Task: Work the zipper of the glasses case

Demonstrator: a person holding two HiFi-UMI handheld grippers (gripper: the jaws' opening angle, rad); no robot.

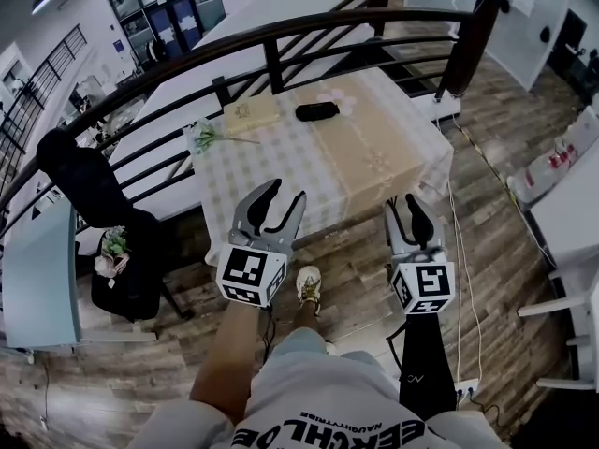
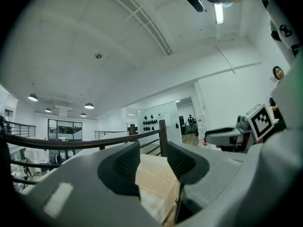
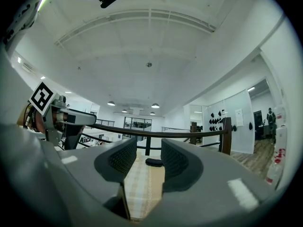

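Note:
The black glasses case (image 1: 317, 111) lies at the far side of the table (image 1: 281, 162), which has a checked cloth. It also shows small and distant in the right gripper view, as the glasses case (image 3: 154, 162) seen between the jaws. My left gripper (image 1: 284, 199) hovers in front of the table's near edge, open and empty. My right gripper (image 1: 406, 206) hangs off the near right corner, open too, with nothing in it. In the left gripper view the left gripper (image 2: 147, 162) frames only the table's corner (image 2: 156, 183). Both grippers are well short of the case.
A flat tan box (image 1: 251, 113) and a flower sprig (image 1: 208, 137) lie on the table's far left. A dark railing (image 1: 271, 40) runs behind it. A black chair with a bag (image 1: 122, 251) stands at the left. Cables (image 1: 468, 251) trail across the wooden floor at the right.

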